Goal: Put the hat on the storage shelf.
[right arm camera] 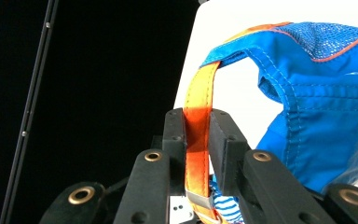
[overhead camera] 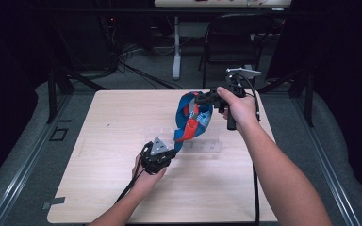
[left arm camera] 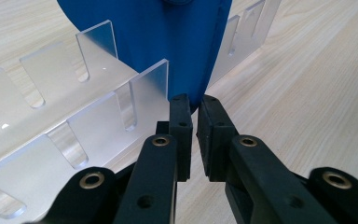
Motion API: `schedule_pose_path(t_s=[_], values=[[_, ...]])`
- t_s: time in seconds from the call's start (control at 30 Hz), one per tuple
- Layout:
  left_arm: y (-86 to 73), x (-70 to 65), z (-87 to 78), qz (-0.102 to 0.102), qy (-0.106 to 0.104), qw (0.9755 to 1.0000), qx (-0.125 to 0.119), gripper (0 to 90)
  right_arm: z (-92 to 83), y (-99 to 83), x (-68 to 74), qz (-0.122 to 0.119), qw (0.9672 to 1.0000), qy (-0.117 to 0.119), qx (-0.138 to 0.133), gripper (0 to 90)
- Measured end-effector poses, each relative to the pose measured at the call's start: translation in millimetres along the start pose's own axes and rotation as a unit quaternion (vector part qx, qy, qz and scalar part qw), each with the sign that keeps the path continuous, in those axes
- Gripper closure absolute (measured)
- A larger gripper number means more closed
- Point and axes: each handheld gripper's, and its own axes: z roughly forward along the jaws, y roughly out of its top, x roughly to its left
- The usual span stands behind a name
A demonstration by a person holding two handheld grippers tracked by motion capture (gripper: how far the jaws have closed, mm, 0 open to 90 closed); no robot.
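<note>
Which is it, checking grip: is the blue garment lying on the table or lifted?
Lifted: the right gripper pinches its orange strap and the left gripper its lower edge, so the garment hangs stretched between them.

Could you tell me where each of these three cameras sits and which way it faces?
High view: above the person's side, looking forward and down at the table; both forearms, left claw, right claw.
Left gripper view: rides the left claw, looking along the table at the clear slotted rack; its jaws pinch the blue cap.
Right gripper view: rides the right claw, shut on the cap's orange strap.
All three share the cap.
</note>
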Motion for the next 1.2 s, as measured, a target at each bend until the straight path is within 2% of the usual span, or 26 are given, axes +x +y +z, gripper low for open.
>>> schedule_pose_path(t_s=[0.17, 0.27, 0.53, 0.73, 0.87, 0.97, 1.1, 1.2], values=[[0.3, -0.4, -3.4, -0.002, -0.003, 1.0, -0.002, 82.3, 0.4, -0.2, -4.0, 0.004, 1.0, -0.006, 0.001, 77.8], [0.4, -0.1, -4.9, -0.008, -0.006, 0.9999, -0.011, 78.0, 0.1, 0.0, -8.7, 0.006, 0.9999, -0.012, 0.002, 77.7], [-3.3, 2.4, -7.8, -0.031, -0.014, 0.9993, -0.017, 60.1, -5.8, -2.5, -20.7, 0.005, 0.9995, -0.031, 0.0, 76.8], [-11.5, 8.9, -17.9, -0.037, -0.01, 0.9991, -0.016, 55.7, -12.9, -7.5, -30.0, 0.004, 0.9991, -0.041, -0.011, 67.0], [-18.0, 13.3, -27.2, -0.042, -0.014, 0.999, -0.01, 53.3, -17.8, -11.7, -34.0, -0.007, 0.9978, -0.065, -0.012, 63.4], [-24.0, 16.6, -35.2, -0.042, -0.007, 0.9991, -0.004, 51.4, -21.3, -16.7, -39.3, -0.013, 0.9968, -0.078, -0.006, 62.0], [-30.8, 22.6, -45.7, -0.045, 0.002, 0.999, -0.005, 50.1, -24.3, -24.8, -45.6, -0.027, 0.9944, -0.102, -0.007, 59.3], [-35.7, 26.8, -52.6, -0.053, 0.005, 0.9986, -0.003, 48.3, -28.3, -33.5, -49.4, -0.044, 0.9912, -0.124, -0.012, 56.4]])
